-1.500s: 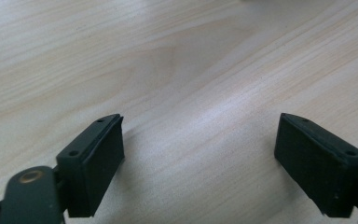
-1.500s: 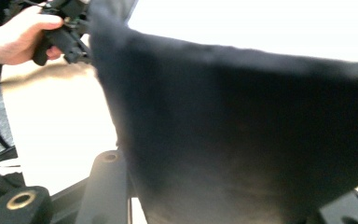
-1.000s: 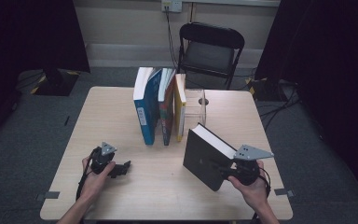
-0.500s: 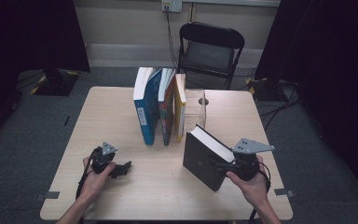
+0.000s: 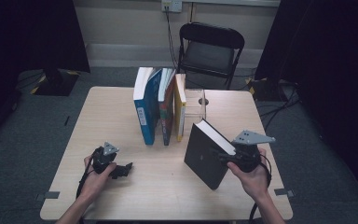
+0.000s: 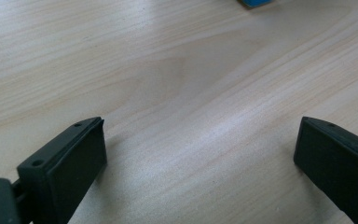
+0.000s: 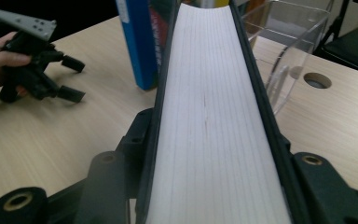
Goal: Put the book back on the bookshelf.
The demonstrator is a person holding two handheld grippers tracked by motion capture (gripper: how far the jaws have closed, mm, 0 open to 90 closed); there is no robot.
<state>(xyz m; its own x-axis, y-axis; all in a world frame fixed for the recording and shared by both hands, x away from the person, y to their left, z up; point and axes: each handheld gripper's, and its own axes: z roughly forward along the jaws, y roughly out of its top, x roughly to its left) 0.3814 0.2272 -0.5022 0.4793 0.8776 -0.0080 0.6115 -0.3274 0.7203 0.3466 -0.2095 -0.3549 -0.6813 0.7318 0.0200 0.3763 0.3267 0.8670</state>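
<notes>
Black book (image 5: 207,154) lifted slightly higher

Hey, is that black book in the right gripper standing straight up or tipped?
Tipped: the black book leans left, one lower corner near the table.

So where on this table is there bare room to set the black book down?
Bare wood lies left of the blue book up to the table edge, and between the left gripper and the black book. Crowded: the row of books beside the clear stand.
</notes>
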